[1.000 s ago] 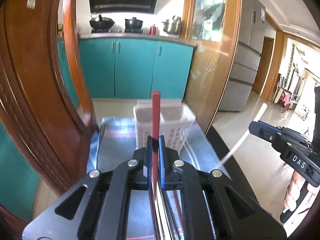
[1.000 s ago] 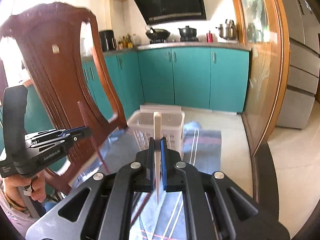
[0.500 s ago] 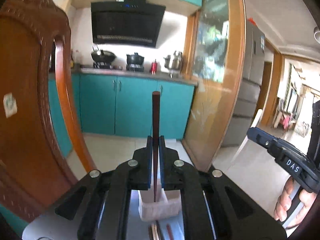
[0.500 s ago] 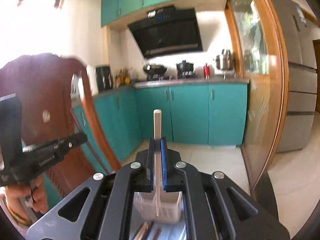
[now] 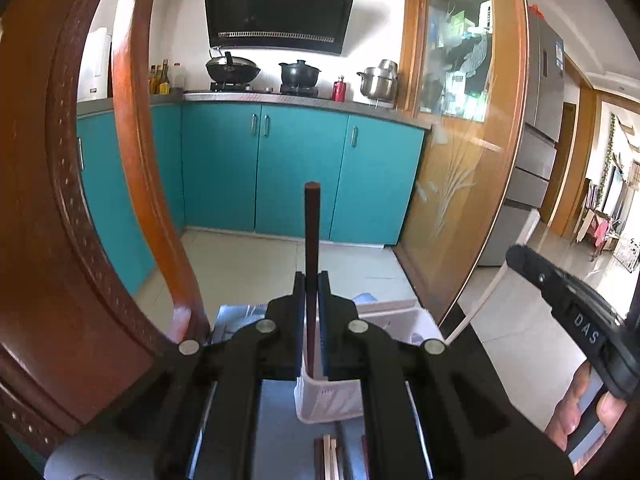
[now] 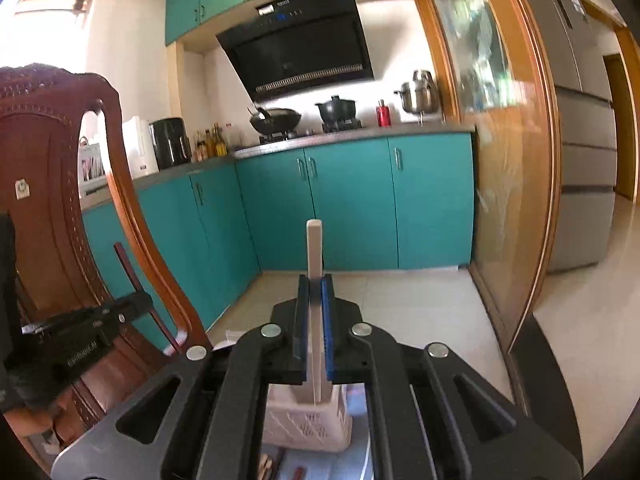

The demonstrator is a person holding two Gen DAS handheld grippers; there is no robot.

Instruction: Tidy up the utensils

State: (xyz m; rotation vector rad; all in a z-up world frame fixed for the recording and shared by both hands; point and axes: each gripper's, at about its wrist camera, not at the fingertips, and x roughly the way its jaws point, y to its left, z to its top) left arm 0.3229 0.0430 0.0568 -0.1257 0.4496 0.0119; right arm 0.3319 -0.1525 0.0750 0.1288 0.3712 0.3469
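1. The dark chopstick (image 5: 311, 248) is standing upright between the left gripper (image 5: 311, 320) fingers, which are pinching it fully closed near its lower third; its lower tip is hanging just above the near rim of the white basket (image 5: 328, 400)
2. The pale chopstick (image 6: 315, 256) is being clamped the same way by the right gripper (image 6: 315, 328), fingers shut tight on it, with its lower end dipping at the mouth of the white basket, seen in the right wrist view at (image 6: 308, 428)
3. The step in hand looks like carrying both sticks over the basket for dropping in; doing it well means bringing each tip inside the rim before any release, since a tip resting on the rim would likely tip the light basket or slide off onto the table (image 5: 276, 432)
4. Keeping each stick vertical is helping: a tilt would be swinging the lower end away from the opening
5. More loose chopsticks (image 5: 329, 456) are lying below the fingers, nearer than the basket, waiting for later
6. The chair back (image 5: 48, 240) is looming to the left of the left fingers, so that hand should be staying clear of it
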